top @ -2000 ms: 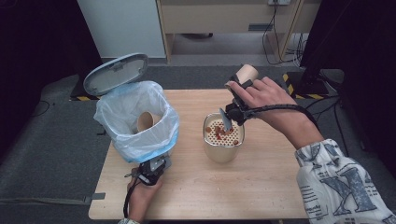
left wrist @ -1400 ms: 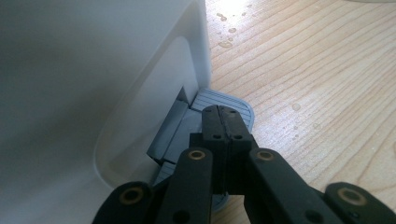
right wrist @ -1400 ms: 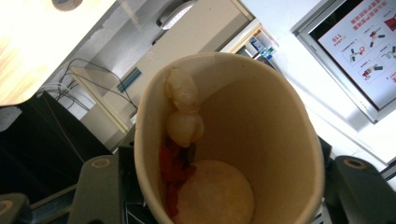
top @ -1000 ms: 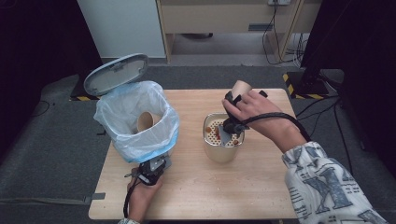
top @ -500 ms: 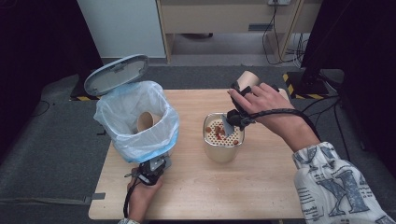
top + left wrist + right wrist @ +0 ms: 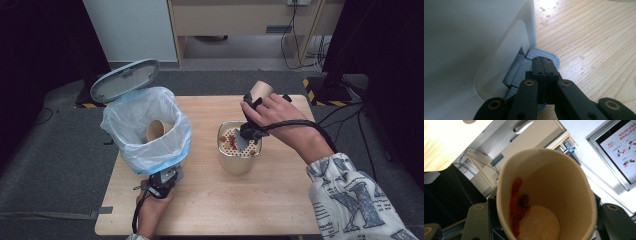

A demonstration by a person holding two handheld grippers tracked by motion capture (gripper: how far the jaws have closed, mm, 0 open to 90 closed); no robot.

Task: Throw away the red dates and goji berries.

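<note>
Two grippers: my R gripper clamps tilted cup over strainer; L gripper jaws closed on bin pedal.

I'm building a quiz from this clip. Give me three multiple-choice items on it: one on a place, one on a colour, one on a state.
1. Where is the left gripper?
A. On the bin's pedal
B. Inside the strainer pot
C. On the floor

2. What colour are the bits stuck inside the held paper cup?
A. Blue
B. Red
C. Green

3. How is the bin's lid?
A. Shut
B. Lying on the table
C. Raised open

A: the left gripper view shows its closed jaws resting on the grey ribbed pedal.
B: the right gripper view shows red scraps on the inner wall.
C: the high view shows the lid tilted up behind the lined bin.
</note>
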